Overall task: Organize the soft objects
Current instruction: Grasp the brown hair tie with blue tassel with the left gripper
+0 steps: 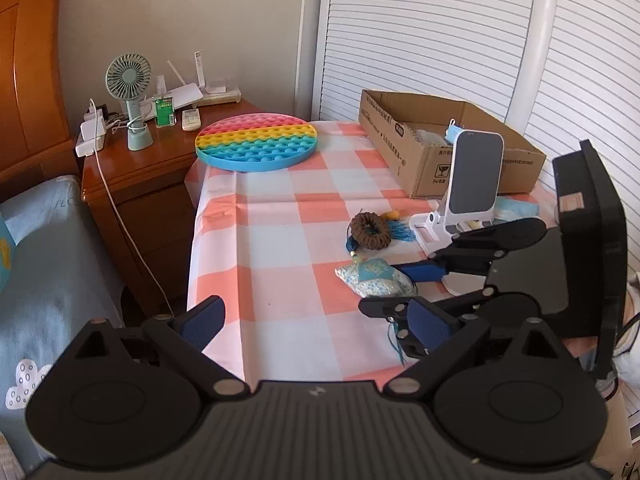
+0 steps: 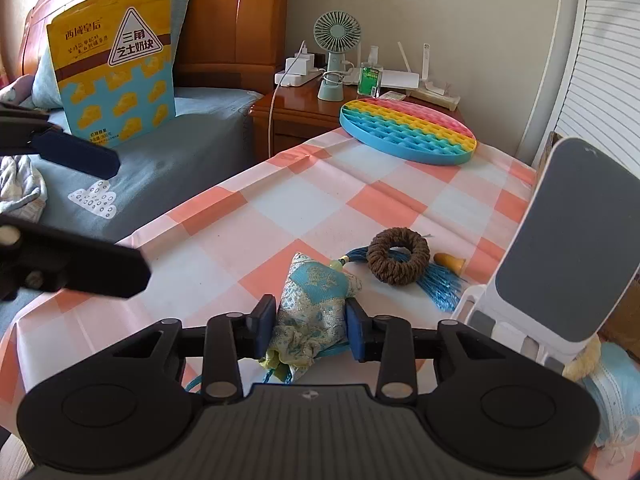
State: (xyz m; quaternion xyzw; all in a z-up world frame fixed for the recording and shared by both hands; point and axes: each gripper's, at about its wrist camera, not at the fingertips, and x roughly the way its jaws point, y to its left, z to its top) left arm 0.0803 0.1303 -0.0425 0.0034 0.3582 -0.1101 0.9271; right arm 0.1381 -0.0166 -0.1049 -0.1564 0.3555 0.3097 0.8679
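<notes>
Pinching the blue brocade sachet (image 2: pixel 316 312) on the checked tablecloth (image 2: pixel 240 232), right gripper (image 2: pixel 310 330) squeezes its soft, light, crushable middle; left gripper (image 1: pixel 316 320) hangs spread, empty.

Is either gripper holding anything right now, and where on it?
The right gripper pinches the sachet across its lower, gathered end. The left gripper is open and holds nothing.

On the table (image 1: pixel 280 240), the sachet (image 2: pixel 316 292) lies before the woven ring (image 2: pixel 398 256); the cardboard box (image 1: pixel 420 152) stands behind the phone stand (image 1: pixel 476 176).
</notes>
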